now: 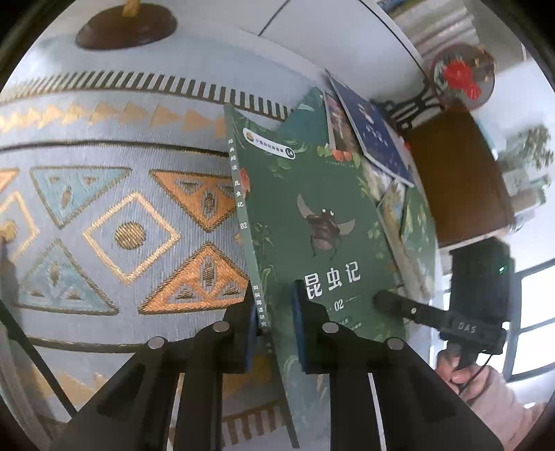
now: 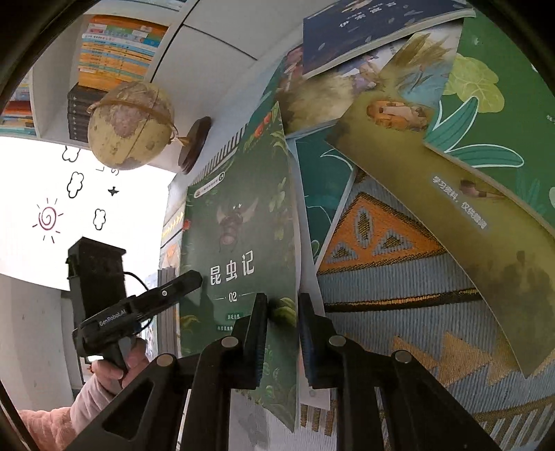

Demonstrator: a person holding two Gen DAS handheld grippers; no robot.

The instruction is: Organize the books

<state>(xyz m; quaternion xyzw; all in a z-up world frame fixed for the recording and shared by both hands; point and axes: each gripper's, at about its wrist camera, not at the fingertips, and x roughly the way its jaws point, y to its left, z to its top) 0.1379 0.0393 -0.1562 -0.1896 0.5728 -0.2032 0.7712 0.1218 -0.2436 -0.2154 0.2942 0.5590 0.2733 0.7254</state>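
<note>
A green book [image 1: 312,208] with a beetle on its cover is held by both grippers, tilted up off the patterned tablecloth [image 1: 121,208]. My left gripper [image 1: 274,291] is shut on its spine edge near the lower corner. In the right wrist view the same green book [image 2: 242,225] has its opposite edge clamped between the pads of my right gripper [image 2: 281,300]. Each gripper shows in the other's view: the right gripper [image 1: 381,298] at the book's right edge, the left gripper [image 2: 194,277] at its left edge.
Several loose books lie overlapped behind: a dark blue book [image 2: 364,27], an olive book [image 2: 433,173] and a leafy green book [image 2: 503,104]. A globe [image 2: 130,125] stands at the back left before a bookshelf [image 2: 114,45]. A round red-flower ornament [image 1: 463,78] stands far right.
</note>
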